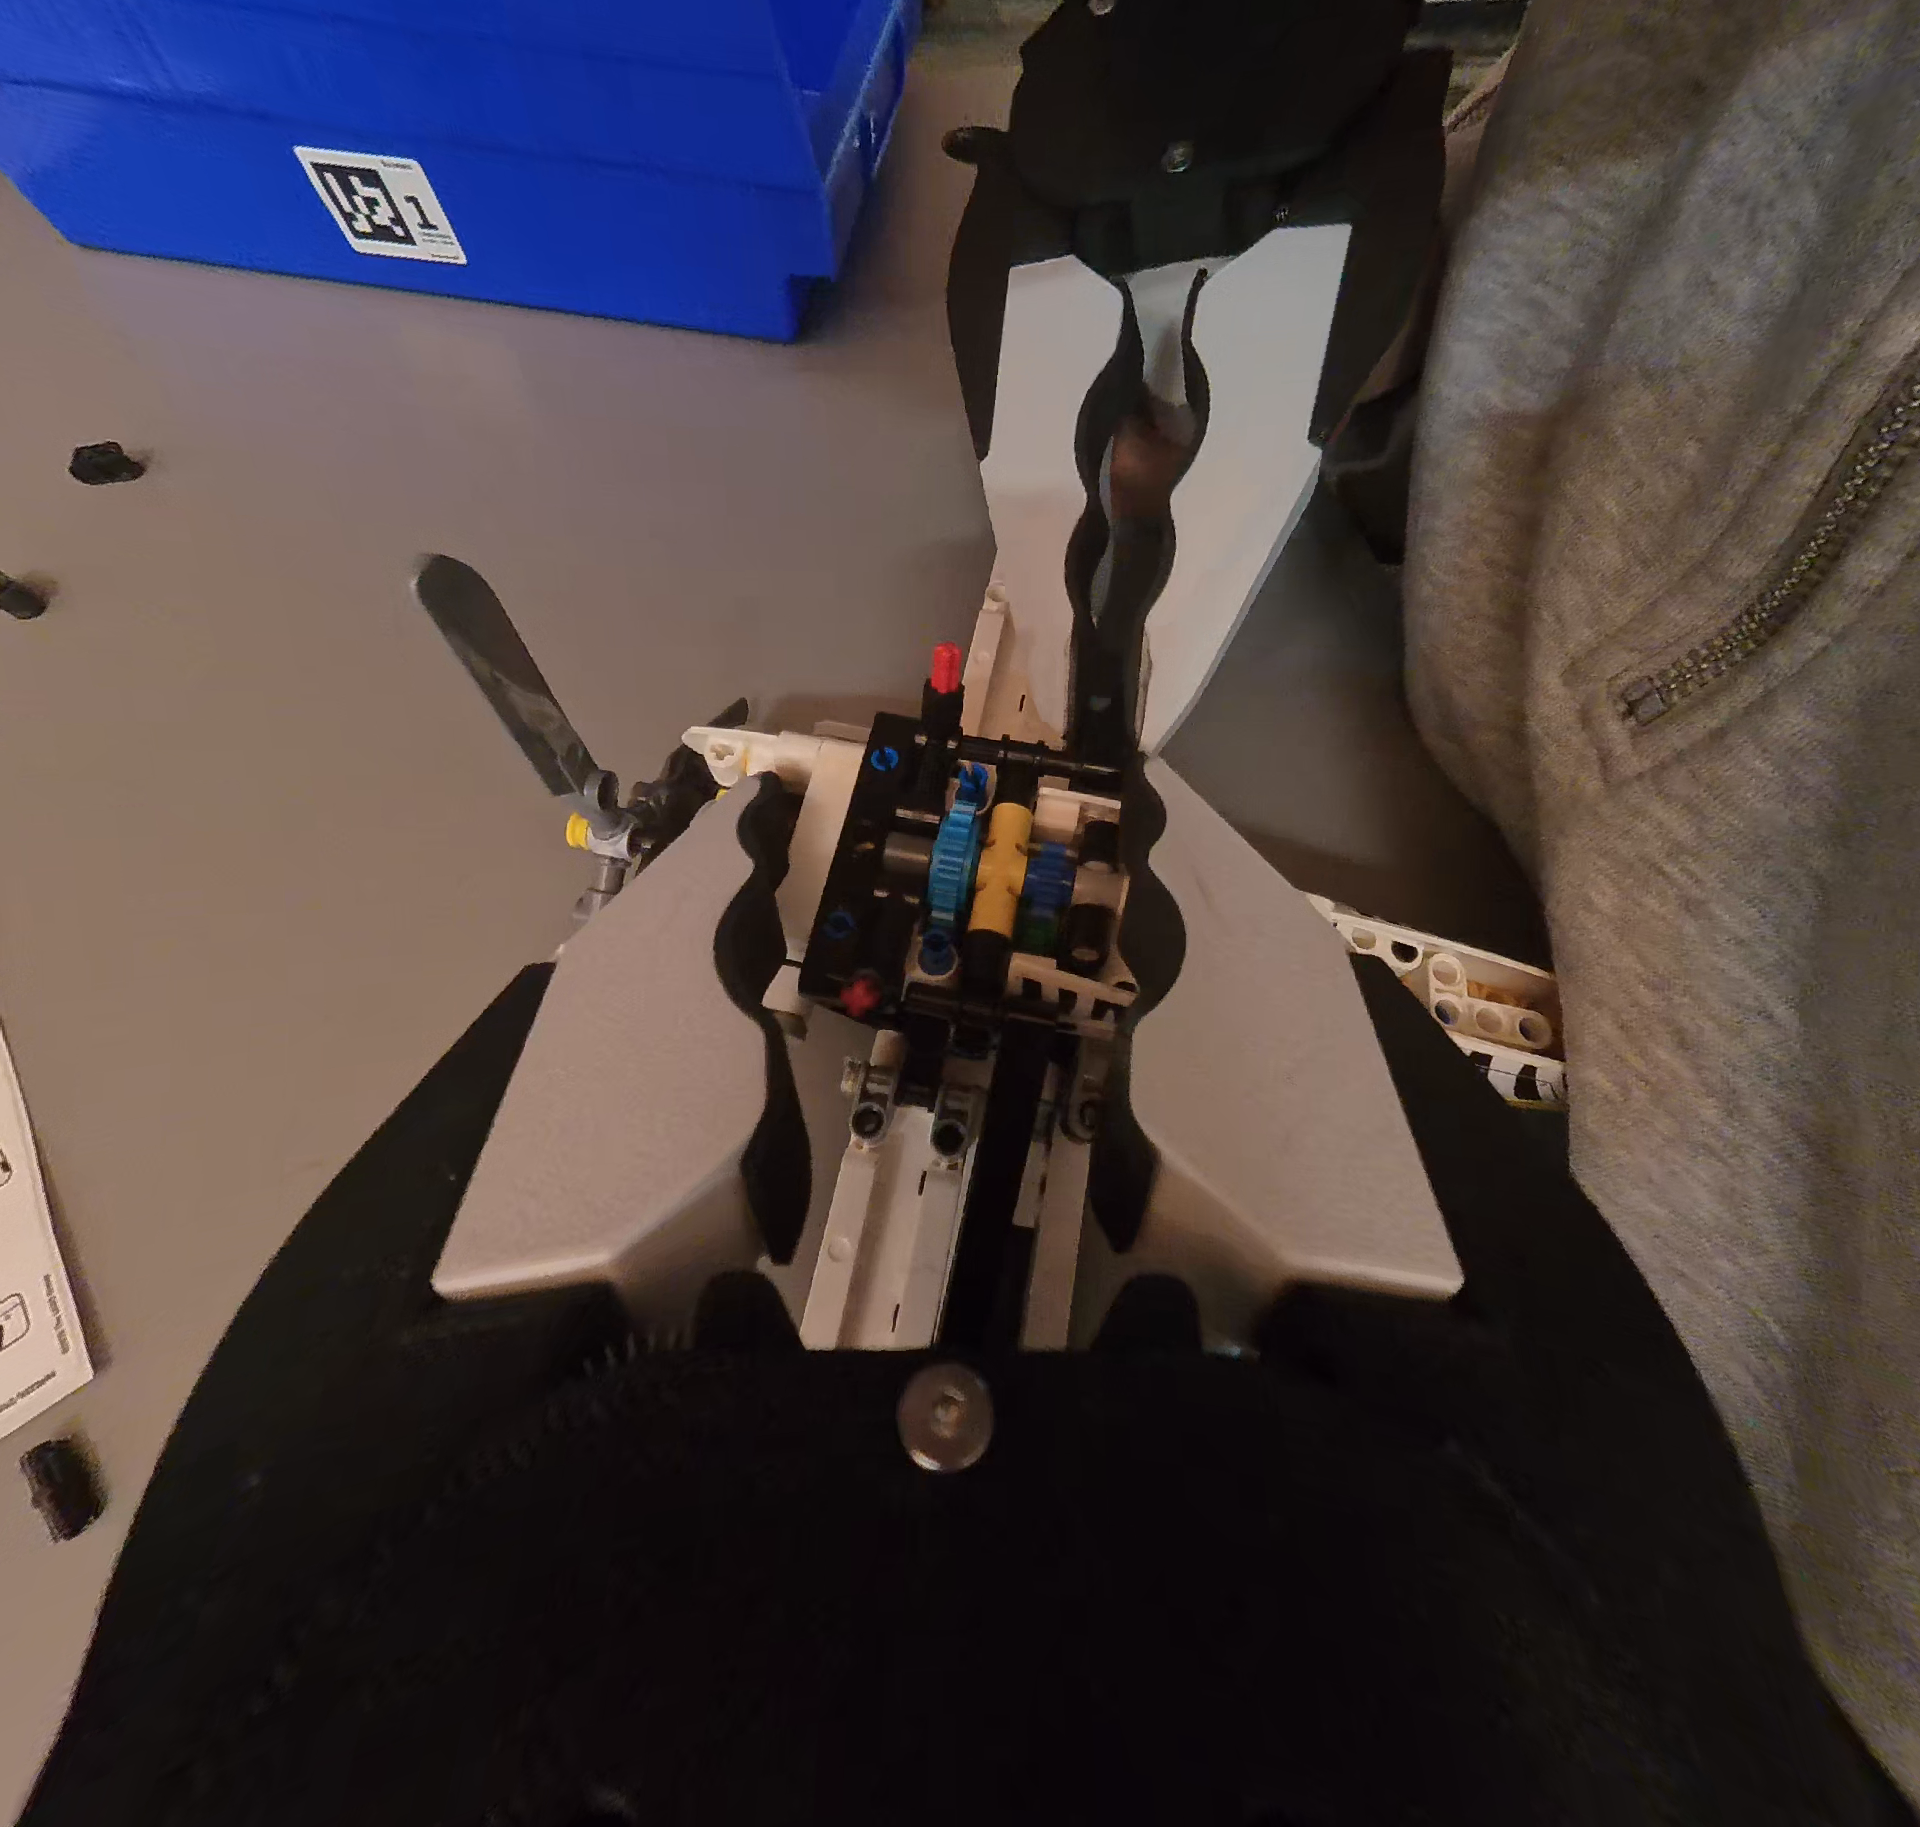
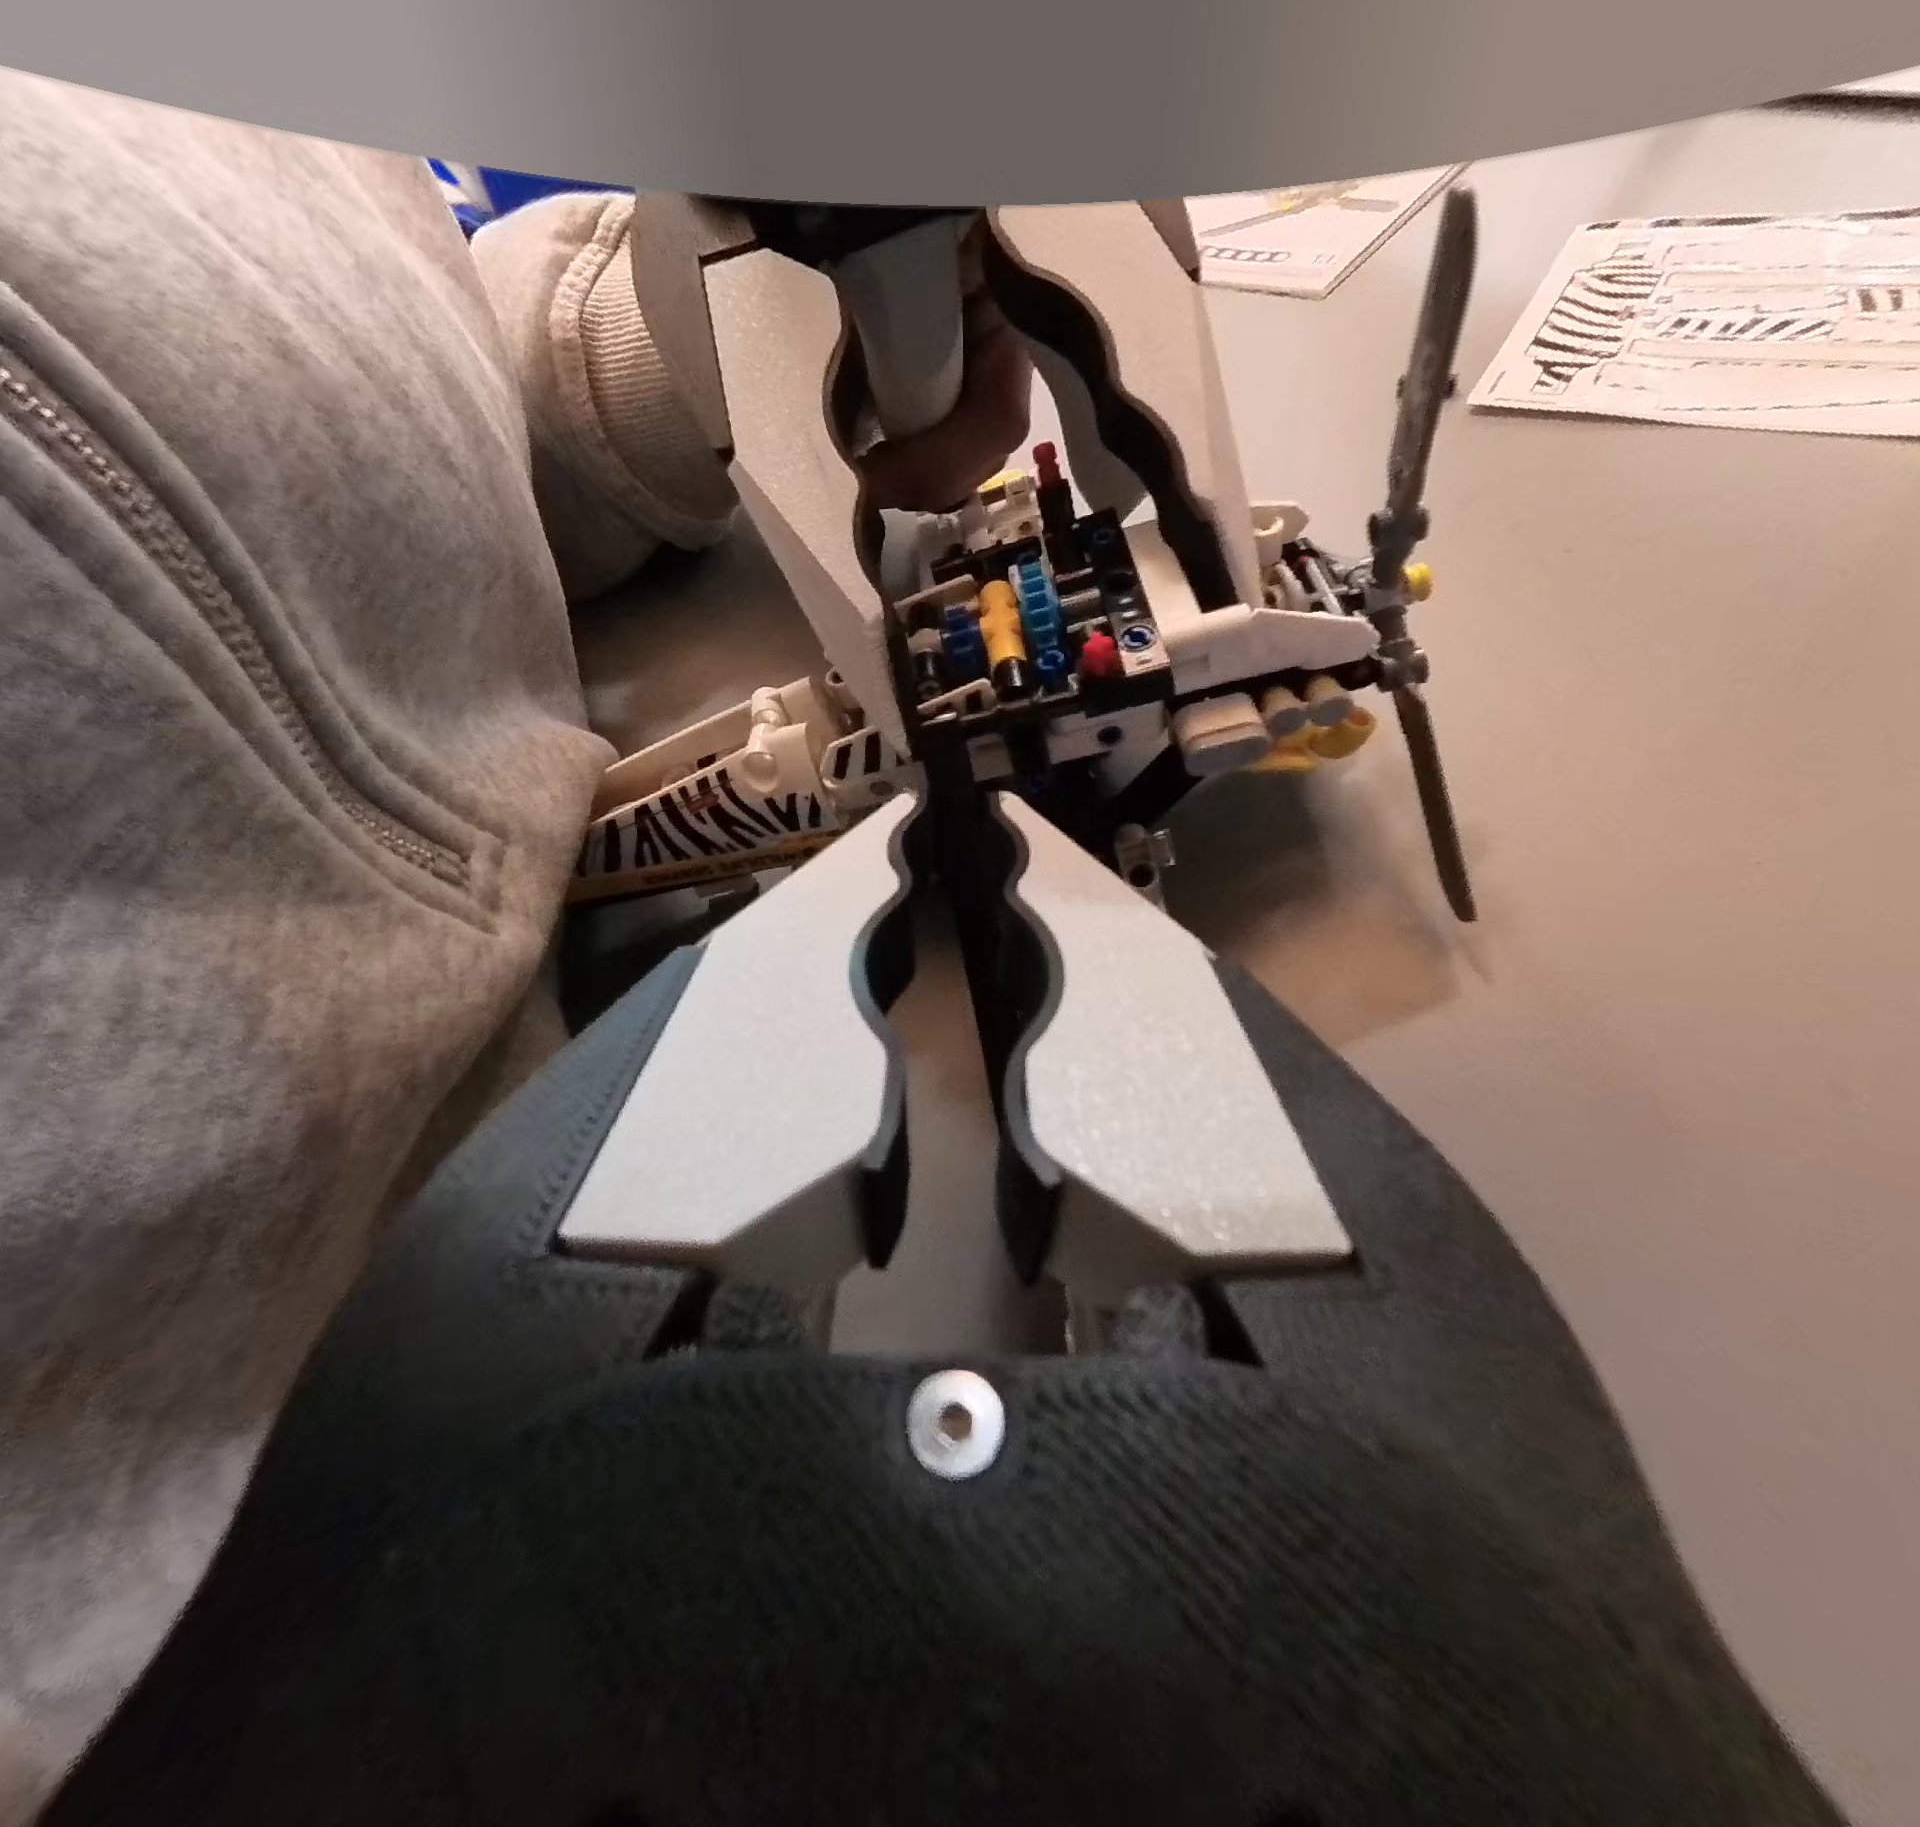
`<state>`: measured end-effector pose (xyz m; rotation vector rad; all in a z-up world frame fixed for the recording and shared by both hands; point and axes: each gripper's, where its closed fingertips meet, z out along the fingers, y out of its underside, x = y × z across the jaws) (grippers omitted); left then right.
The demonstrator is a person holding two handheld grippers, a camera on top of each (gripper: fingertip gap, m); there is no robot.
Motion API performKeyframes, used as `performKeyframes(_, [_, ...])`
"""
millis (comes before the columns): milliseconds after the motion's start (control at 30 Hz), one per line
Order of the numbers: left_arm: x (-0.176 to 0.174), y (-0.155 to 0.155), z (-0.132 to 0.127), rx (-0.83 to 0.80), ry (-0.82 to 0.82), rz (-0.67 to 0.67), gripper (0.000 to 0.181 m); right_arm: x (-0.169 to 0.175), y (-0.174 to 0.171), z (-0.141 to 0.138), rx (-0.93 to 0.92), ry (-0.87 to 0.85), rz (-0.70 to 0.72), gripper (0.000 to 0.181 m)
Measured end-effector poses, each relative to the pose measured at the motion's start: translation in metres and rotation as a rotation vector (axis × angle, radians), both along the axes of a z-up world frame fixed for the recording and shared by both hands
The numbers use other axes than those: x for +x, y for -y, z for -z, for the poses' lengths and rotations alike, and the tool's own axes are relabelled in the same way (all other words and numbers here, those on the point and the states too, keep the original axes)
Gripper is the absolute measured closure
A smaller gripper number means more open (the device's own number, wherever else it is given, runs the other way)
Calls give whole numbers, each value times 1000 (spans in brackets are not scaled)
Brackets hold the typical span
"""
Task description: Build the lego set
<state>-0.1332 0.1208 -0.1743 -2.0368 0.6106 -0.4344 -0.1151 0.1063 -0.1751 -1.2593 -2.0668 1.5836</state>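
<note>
— Holding what? — My left gripper (image 1: 951,904) clamped the plane model (image 1: 977,884) across its gearbox; my right gripper (image 2: 961,842) pinched a black beam (image 2: 971,946), its long axis pointing straight at the model, touching underneath.

— Hidden? — Beam's far end (behind fingers); tail under a grey sleeve (image 2: 260,634).

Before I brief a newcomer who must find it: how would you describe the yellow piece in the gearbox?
Find the plane model held in the left gripper. In its open top, the yellow piece lies between a light blue gear and a darker blue gear, the only yellow there.
</note>
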Motion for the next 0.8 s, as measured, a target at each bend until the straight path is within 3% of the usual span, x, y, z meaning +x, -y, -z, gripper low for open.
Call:
performKeyframes(433, [-1, 0, 0, -8, 21, -5, 115, -3, 0, -11, 127, -179, 39, 176])
performKeyframes(800, [-3, 0, 0, -14, 36, -9, 117, -3, 1, -10, 133, -174, 65, 178])
